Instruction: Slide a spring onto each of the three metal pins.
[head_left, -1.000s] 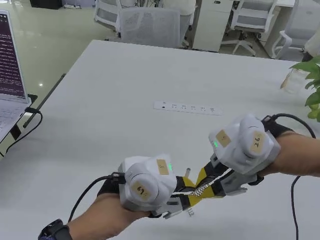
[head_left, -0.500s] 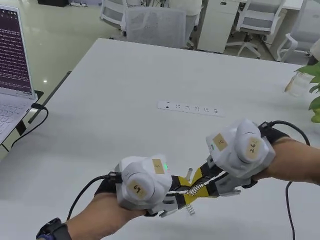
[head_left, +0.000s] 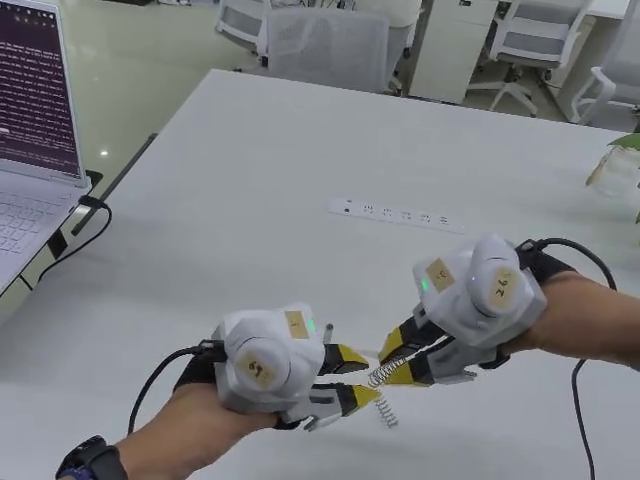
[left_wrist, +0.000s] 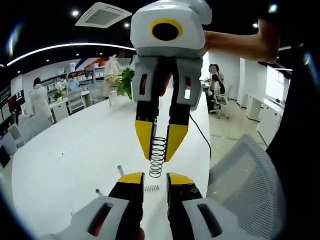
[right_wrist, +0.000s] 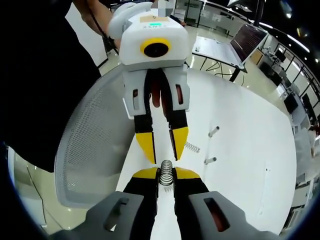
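My right gripper (right_wrist: 166, 174) is shut on one end of a small steel spring (right_wrist: 166, 178), which sticks out level toward my left gripper (right_wrist: 163, 145). In the left gripper view the held spring (left_wrist: 157, 155) hangs between the right gripper's (left_wrist: 158, 147) yellow tips, and its free end reaches just short of my left gripper (left_wrist: 155, 178), which stands open and empty. The head view has both grippers tip to tip low over the white table (head_left: 250, 200), the left gripper (head_left: 358, 378) facing the right gripper (head_left: 392, 365). Two short metal pins (right_wrist: 214, 131) (right_wrist: 210, 160) stand beside a loose spring (right_wrist: 192, 147) that lies flat.
A white power strip (head_left: 398, 213) lies on the table beyond the grippers. An open laptop (head_left: 35, 100) sits at the left edge with a black cable (head_left: 85, 230). Office chairs (head_left: 330, 45) stand behind the table's far edge. A second loose spring (head_left: 386, 410) lies near the front edge.
The head camera has swung, shifting the whole picture. My left gripper has drawn back slightly to the left, so the gap to the right gripper's spring is wider.
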